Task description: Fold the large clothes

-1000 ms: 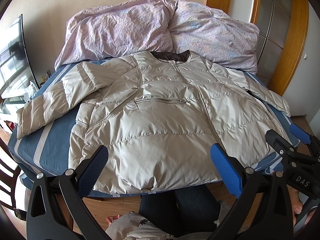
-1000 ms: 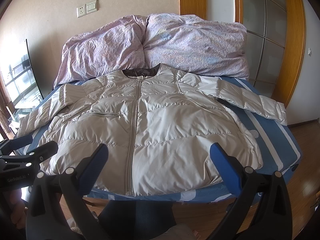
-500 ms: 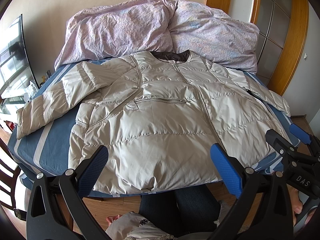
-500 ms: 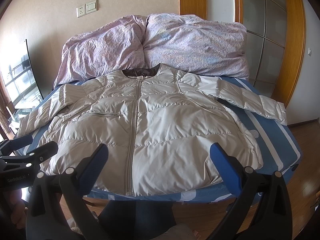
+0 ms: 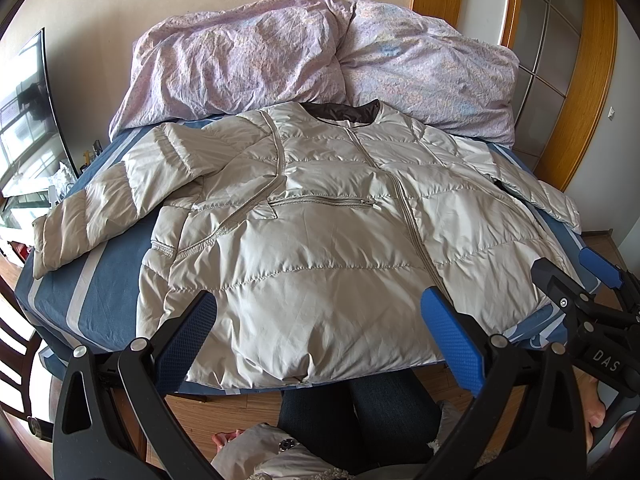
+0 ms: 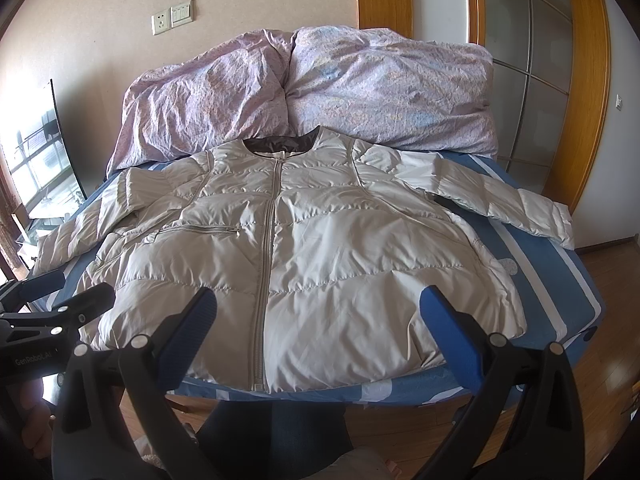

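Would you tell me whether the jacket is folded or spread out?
Spread out: the jacket lies flat on the bed, zipped, both sleeves extended sideways.

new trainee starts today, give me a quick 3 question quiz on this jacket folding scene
1. True or false: the puffer jacket lies face up, spread flat, its front zipper closed.
2. What is bunched at the head of the bed? A) lilac duvet B) towels C) jeans
3. Fill in: the left gripper and right gripper are both ____ and hold nothing.

Key
1. True.
2. A: the lilac duvet lies behind the jacket's collar.
3. Open, held short of the jacket's hem.
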Demonstrator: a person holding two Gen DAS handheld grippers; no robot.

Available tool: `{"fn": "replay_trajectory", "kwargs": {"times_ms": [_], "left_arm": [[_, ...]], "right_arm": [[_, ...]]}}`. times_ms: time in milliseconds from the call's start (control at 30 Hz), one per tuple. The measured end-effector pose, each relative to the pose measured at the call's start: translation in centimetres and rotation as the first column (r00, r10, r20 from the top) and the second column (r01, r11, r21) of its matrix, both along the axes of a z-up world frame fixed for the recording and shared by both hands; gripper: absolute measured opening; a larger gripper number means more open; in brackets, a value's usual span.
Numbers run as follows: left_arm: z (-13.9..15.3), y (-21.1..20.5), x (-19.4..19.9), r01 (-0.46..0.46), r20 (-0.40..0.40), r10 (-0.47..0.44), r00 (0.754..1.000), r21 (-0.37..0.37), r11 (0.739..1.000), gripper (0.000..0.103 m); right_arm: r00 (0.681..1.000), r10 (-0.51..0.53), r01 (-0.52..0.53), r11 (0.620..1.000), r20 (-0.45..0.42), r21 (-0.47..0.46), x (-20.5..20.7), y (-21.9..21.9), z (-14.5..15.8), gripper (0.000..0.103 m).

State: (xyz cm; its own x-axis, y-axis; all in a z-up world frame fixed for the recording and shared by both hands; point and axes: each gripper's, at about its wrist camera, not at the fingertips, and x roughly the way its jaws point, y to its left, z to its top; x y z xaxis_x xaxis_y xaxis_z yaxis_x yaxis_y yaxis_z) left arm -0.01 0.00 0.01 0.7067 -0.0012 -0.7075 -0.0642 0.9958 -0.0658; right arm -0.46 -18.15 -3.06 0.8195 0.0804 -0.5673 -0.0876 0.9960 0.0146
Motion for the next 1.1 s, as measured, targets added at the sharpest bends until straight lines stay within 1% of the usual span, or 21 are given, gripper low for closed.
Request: {"fn": "replay_trajectory", "kwargs": {"times_ms": [467,600,700,800,900,933,967,1000,1033,1067,1100], "left_arm": [[0.0,0.0,0.0,0.0,-0.001,0.0,1.0,0.0,1.0,0.102],[-0.2,-0.1,0.4,-0.001,-0.01,0.001,1.0,0.001,1.0,0.102],[-0.6,0.1,1.1,-0.005,-0.019,0.005,1.0,0.0,1.0,0.102],[-1.0,0.3,2.0,-0.01,-0.035,0.01,0.999,0.001,1.0,0.102],[-1.4,0.7,2.9,-0.015,-0.049,0.015,0.999,0.0,1.0,0.102],[-1.5,0.8,3.1,-0.017,-0.052,0.017,0.999,0.001,1.0,0.102],[-1.7,0.9,3.5,-0.018,-0.057,0.018,0.998,0.001,1.0,0.102],[-1.8,1.1,3.9,-0.018,-0.063,0.018,0.998,-0.001,1.0,0.102],[-1.9,1.3,4.2,-0.018,-0.066,0.018,0.998,-0.003,1.0,0.102],[-2.1,1.6,4.6,-0.019,-0.073,0.018,0.997,-0.013,1.0,0.102],[-2.2,1.9,4.9,-0.017,-0.079,0.015,0.997,-0.028,0.999,0.102]], "right_arm": [[1.0,-0.005,0.005,1.0,-0.005,-0.003,0.3,-0.1,-0.2,0.101],[1.0,-0.024,0.024,1.0,-0.011,0.002,1.4,-0.6,-0.4,0.101],[0.998,-0.057,0.057,0.998,-0.009,0.033,2.3,-2.1,-0.1,0.101],[0.993,-0.117,0.117,0.988,-0.009,0.097,4.3,-5.1,-0.1,0.101],[0.984,-0.175,0.175,0.961,-0.019,0.215,6.8,-9.6,-0.3,0.101],[0.978,-0.206,0.206,0.941,-0.026,0.27,7.8,-11.7,-0.5,0.101],[0.971,-0.236,0.235,0.924,-0.034,0.302,8.5,-13.3,-0.7,0.101],[0.958,-0.281,0.282,0.899,-0.051,0.337,9.3,-15.0,-0.9,0.101],[0.941,-0.329,0.332,0.864,-0.076,0.378,9.9,-17.1,-1.1,0.101],[0.925,-0.366,0.374,0.826,-0.105,0.422,10.5,-19.1,-1.3,0.101],[0.904,-0.403,0.419,0.776,-0.141,0.472,11.1,-21.3,-1.6,0.101]]}}
